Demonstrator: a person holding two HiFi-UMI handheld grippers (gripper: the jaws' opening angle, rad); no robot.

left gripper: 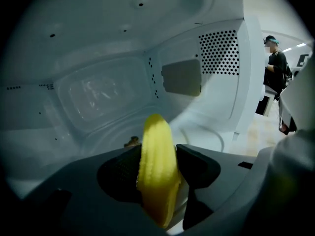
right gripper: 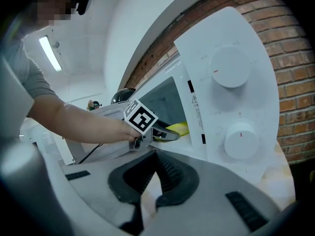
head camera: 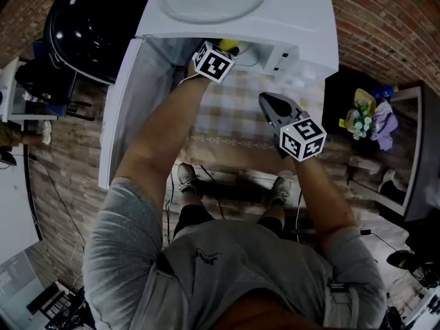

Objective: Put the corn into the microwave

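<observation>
Corn [left gripper: 156, 173] gripped inside microwave [left gripper: 98, 58]; dials [right gripper: 230, 69] outside

The yellow corn cob [left gripper: 155, 181] sits in the left gripper [left gripper: 158, 157], inside the white microwave oven [head camera: 302, 19]; the right gripper [head camera: 267, 99] stands outside, before its control panel [right gripper: 231, 97].

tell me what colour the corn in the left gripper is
Yellow. The corn shows best in the left gripper view, held between its jaws.

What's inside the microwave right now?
Inside the microwave, the left gripper is shut on the yellow corn. White walls show behind it. The floor right beneath the gripper is covered.
</observation>
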